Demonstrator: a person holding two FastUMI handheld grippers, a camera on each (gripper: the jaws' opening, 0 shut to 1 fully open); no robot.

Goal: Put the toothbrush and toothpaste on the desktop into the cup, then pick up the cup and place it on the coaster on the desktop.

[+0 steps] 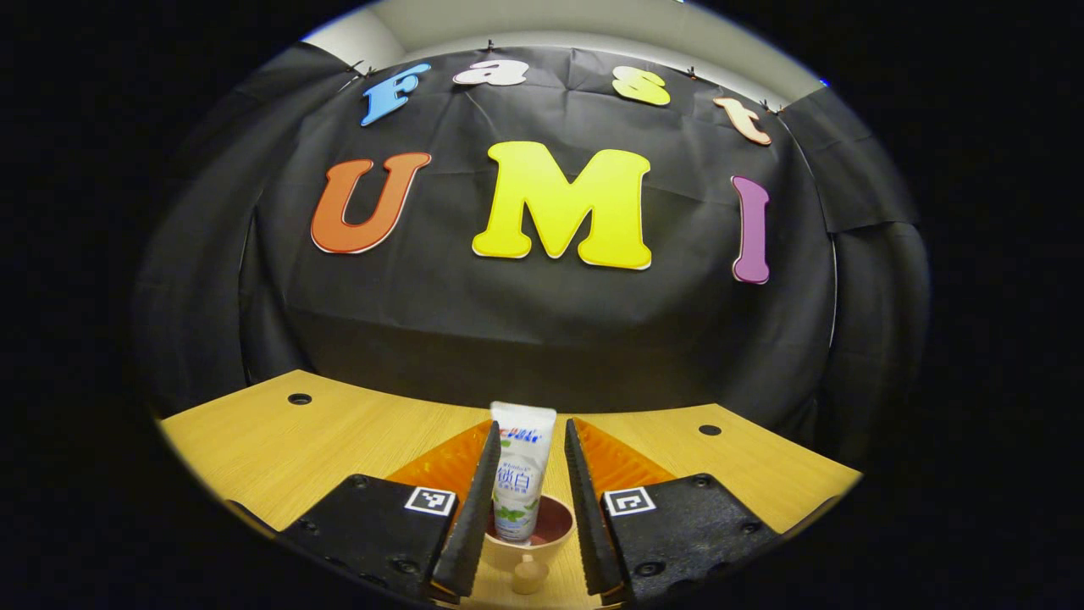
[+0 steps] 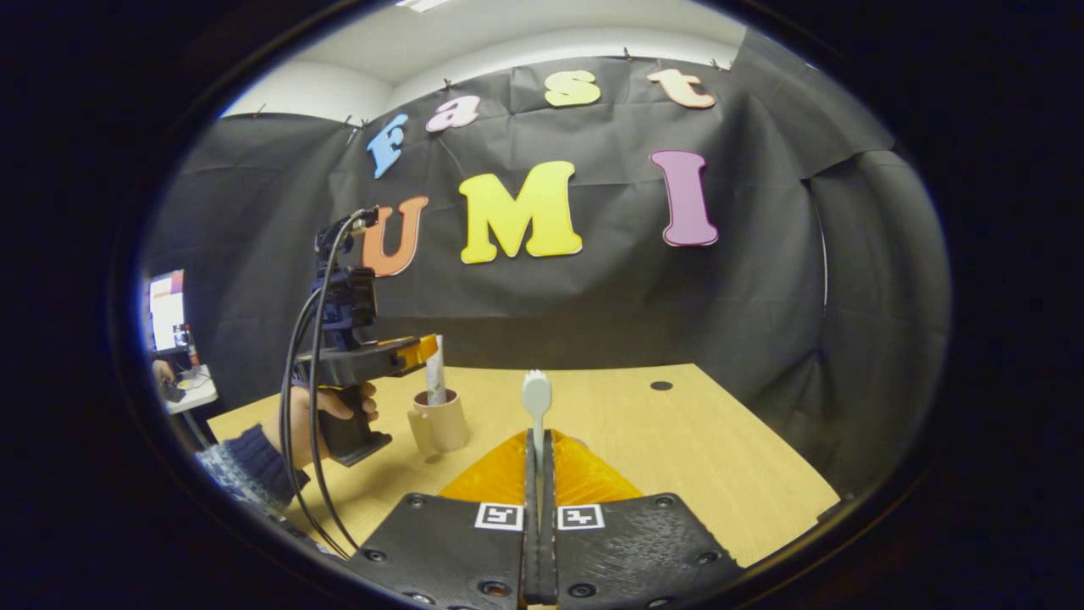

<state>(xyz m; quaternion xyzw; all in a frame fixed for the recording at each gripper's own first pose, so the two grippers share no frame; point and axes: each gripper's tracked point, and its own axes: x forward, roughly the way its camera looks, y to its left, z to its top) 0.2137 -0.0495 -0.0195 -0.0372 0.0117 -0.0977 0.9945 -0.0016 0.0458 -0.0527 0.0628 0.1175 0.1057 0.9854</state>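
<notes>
Right gripper (image 2: 539,474) clenches the toothbrush (image 2: 537,396) upright for insertion; left gripper (image 1: 529,474), jaws released, leaves toothpaste (image 1: 521,483) standing in the cup (image 1: 529,542).

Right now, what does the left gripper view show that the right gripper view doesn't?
Left gripper view: the cup's dark inside and the open left gripper straddling the toothpaste, its fingers apart from the tube.

Right gripper view: the right gripper shut on the toothbrush, head up; a hand holding the left gripper; a monitor at the far left.

Both: the cup, the toothpaste standing in it, the wooden desk.
</notes>
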